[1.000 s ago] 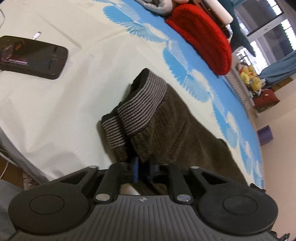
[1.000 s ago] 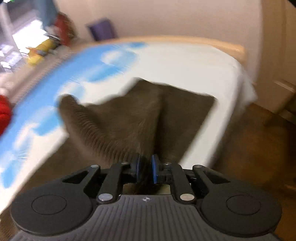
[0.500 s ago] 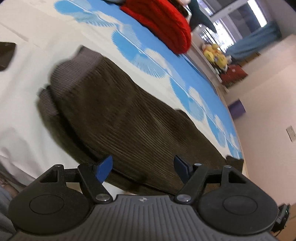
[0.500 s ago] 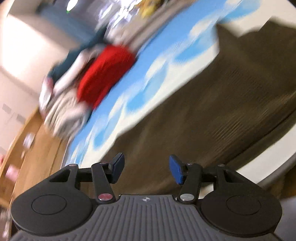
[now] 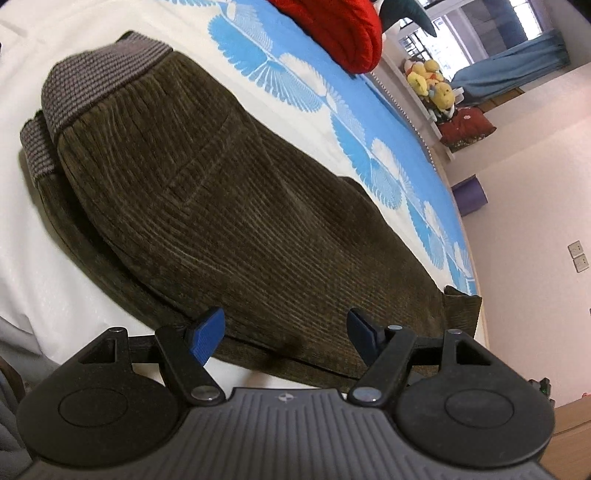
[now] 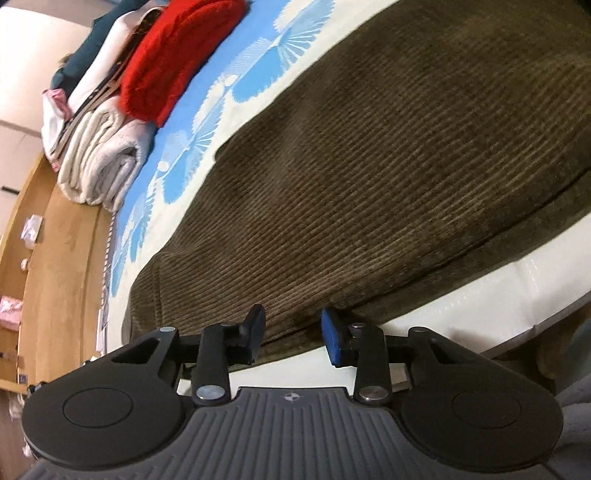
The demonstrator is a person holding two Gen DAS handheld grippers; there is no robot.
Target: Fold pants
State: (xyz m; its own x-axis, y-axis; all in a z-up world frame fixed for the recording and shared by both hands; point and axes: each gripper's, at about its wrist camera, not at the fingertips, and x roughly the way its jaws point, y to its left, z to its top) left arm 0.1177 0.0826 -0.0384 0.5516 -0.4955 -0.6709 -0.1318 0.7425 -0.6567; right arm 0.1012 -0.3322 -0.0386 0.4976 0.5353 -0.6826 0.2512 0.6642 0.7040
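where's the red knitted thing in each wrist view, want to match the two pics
Left wrist view: the red knitted garment lies at the top edge, right of centre, on the blue-patterned bedspread beyond the brown corduroy pants.
Right wrist view: the same garment sits upper left, beside a folded cream blanket.
Shared landmark: the bedspread's blue fan print alongside the pants.

The right claw (image 6: 291, 334) gapes (blue pads apart) at the corduroy pants' (image 6: 388, 155) near edge.
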